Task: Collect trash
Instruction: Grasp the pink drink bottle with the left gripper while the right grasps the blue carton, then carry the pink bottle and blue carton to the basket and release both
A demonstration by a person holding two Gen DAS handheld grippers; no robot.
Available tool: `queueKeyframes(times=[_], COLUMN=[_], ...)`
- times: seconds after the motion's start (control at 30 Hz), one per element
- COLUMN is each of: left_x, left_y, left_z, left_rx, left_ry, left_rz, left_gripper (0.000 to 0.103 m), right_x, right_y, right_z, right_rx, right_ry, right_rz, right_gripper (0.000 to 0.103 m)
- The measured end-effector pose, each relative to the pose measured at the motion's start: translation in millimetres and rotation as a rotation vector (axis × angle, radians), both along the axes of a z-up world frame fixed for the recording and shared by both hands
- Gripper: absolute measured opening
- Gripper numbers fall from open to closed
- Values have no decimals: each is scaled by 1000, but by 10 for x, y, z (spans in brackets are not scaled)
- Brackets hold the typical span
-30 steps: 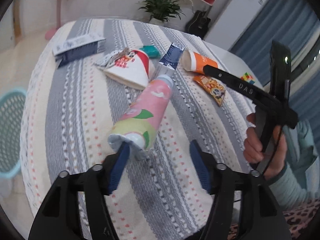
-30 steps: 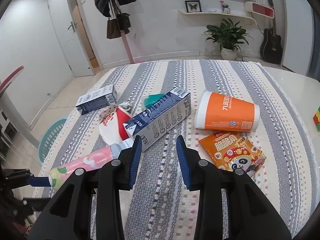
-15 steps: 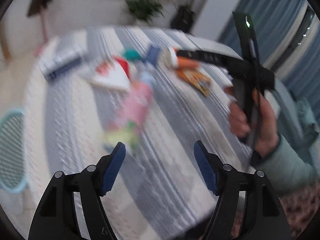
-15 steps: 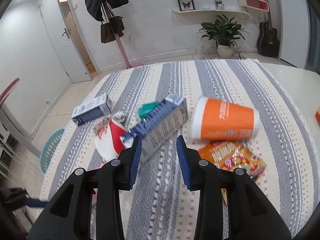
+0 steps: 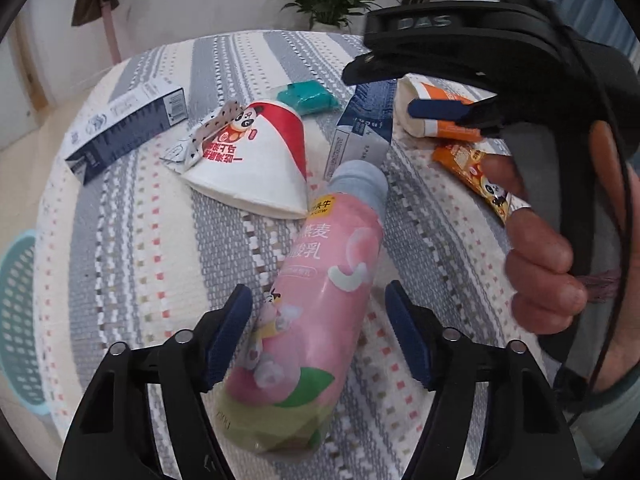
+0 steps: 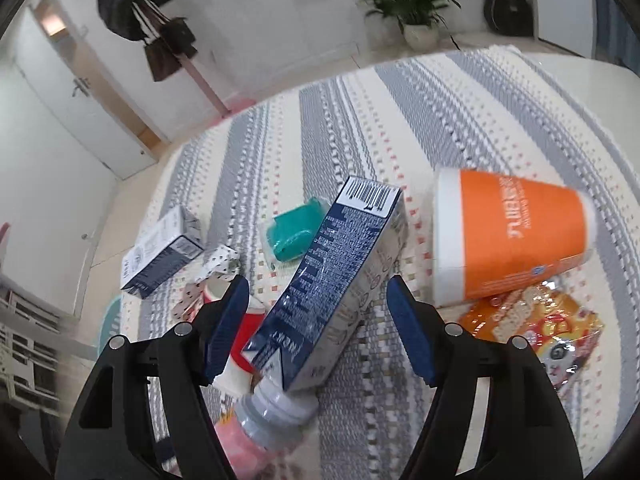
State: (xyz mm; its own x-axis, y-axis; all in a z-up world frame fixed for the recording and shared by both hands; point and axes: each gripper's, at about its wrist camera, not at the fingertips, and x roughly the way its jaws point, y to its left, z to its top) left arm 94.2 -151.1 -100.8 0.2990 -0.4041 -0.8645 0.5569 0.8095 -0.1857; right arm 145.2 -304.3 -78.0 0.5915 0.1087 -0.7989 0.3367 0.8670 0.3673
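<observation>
A pink drink bottle [image 5: 320, 280] lies on the striped tablecloth [image 5: 132, 272]. My left gripper [image 5: 318, 320] straddles its lower half with jaws closing; narrow gaps still show at both pads. A blue-and-white carton [image 6: 332, 280] lies between the fingers of my right gripper [image 6: 318, 300], whose jaws are opening and stand off it. The bottle's grey cap [image 6: 280, 412] pokes out under the carton's near end. Around them lie an orange cup [image 6: 512, 236], a snack packet [image 6: 540, 328], a flattened red-and-white cup [image 5: 256, 160], a teal wad [image 6: 296, 232] and a second carton [image 5: 124, 132].
A light-blue basket [image 5: 16, 320] stands on the floor off the table's left edge. A person's hand [image 5: 540, 272] holds the right gripper's handle close on the right in the left wrist view. A potted plant [image 6: 412, 4] and a coat rack [image 6: 160, 28] stand by the far wall.
My left gripper has slid forward so the bottle now lies between its fingers. My right gripper has moved in over the carton, rolled, and spread its jaws much wider.
</observation>
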Motion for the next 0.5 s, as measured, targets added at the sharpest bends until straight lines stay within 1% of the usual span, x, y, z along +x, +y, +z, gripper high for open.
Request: queueKeyframes(times=[0.07,0.13,0.2,0.23,0.3,0.37,0.4,0.43,0.5], left_x=[7,-12,-41,-49,-64,-135,-156,-191,-279], left_y=[-17,-57,-93,-108,-112,-115,-124,-119,-112], left_z=[-34,-76,-95,-96,-93,-79,-74,-66,-29], left_rx=[1,16,21,15,-5,-7,-5,-12,-38], left_ry=[4,-3,-7,-5,1,-15,-23,-30,-37], left_rz=[2,-2,-5,-3,4,10,10,11,10], left_gripper=[60,58,54,53,51,50,49,49,47], right_x=[61,113,159,180,206,215,215,207,160], right_y=[37,54,81,97,134,176,198,212,202], right_z=[-57,-127,-196,-234,-283,-295,-283,-265,-227], right_rx=[-15,-1,-12,-26,-31,-52,-75,-89,-88], right_ry=[35,64,98,119,140,162,170,174,168], right_rz=[-13,-16,-22,-30,-32,-12,-1,10,19], right_gripper=[68,67,67,66,62,42,34,32,32])
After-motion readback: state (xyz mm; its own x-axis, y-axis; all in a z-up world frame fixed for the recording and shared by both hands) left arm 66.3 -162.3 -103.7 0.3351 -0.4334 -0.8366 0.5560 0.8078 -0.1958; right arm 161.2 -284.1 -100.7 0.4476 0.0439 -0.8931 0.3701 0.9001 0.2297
